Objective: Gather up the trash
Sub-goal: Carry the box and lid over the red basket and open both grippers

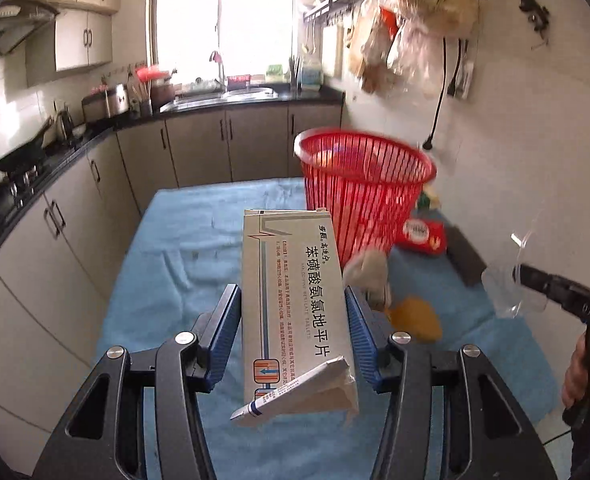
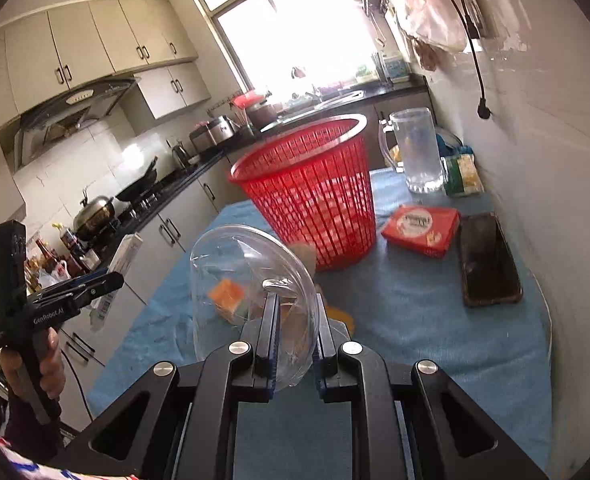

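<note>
**Over the blue table: both grippers loaded, red basket ahead**

In the left wrist view, a red basket (image 1: 365, 190) stands at the far right of the blue-covered table (image 1: 183, 240). Near its foot lie a red packet (image 1: 423, 236), a dark flat case (image 1: 465, 256), a crumpled wad (image 1: 369, 270) and an orange scrap (image 1: 417, 318). The left gripper (image 1: 293, 308) is clamped on a white medicine box (image 1: 295, 304), upright between its blue pads, its near flap torn open.

In the right wrist view, the basket (image 2: 311, 196) stands beyond the gripper, with a clear mug (image 2: 417, 150) and a green packet (image 2: 461, 176) behind it at far right. The right gripper (image 2: 297, 320) pinches the wall of a clear plastic dome (image 2: 251, 292), its fingers nearly together. The left gripper (image 2: 107, 278) shows at left, box in its grip.
</note>
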Motion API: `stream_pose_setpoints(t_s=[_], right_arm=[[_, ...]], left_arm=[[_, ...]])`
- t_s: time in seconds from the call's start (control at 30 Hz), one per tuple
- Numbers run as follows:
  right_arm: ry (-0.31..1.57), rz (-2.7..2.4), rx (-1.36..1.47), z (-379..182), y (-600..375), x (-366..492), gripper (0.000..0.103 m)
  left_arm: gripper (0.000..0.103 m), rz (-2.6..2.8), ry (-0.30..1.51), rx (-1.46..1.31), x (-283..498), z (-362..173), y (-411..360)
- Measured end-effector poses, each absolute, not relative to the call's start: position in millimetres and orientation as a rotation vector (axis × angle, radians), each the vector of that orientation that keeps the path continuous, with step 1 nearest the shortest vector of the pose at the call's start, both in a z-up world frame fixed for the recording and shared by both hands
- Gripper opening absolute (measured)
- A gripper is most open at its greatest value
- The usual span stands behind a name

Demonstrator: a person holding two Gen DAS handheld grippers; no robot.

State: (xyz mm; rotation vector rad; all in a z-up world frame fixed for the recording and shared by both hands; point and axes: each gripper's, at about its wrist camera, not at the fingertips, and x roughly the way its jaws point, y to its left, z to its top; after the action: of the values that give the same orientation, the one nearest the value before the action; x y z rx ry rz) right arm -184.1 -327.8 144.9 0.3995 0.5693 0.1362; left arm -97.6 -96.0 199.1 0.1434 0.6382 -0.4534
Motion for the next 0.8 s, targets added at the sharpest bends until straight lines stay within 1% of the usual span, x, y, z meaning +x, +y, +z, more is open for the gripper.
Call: stream_pose_setpoints(t_s=[0.17,0.33,0.47,0.6,0.77,0.8], right_arm=[[0.513,0.133,0.389,175,-333,-168,0.015],[0.449,0.148,0.417,212,-343,-133,0.015],[0.430,0.147,0.454,230,-355,-96,0.015],[0.424,0.123,0.486,237,-370,-53,0.015],[0.475,0.094,0.501,226,-376,-11,0.016],[0.484,0.086,0.496,224,-376,-6,0.017]], left_arm=[[0.051,-0.483,0.581,0.132,-76,238,-119],[0.052,-0.496,0.578,0.103,-36,268,-144],[0.052,-0.513,0.587,0.087,3,285,-171],[0.052,-0.525,0.617,0.066,41,283,-198],[0.052,-0.534,0.653,0.060,78,266,-224],[0.054,-0.531,0.655,0.064,82,263,-227]])
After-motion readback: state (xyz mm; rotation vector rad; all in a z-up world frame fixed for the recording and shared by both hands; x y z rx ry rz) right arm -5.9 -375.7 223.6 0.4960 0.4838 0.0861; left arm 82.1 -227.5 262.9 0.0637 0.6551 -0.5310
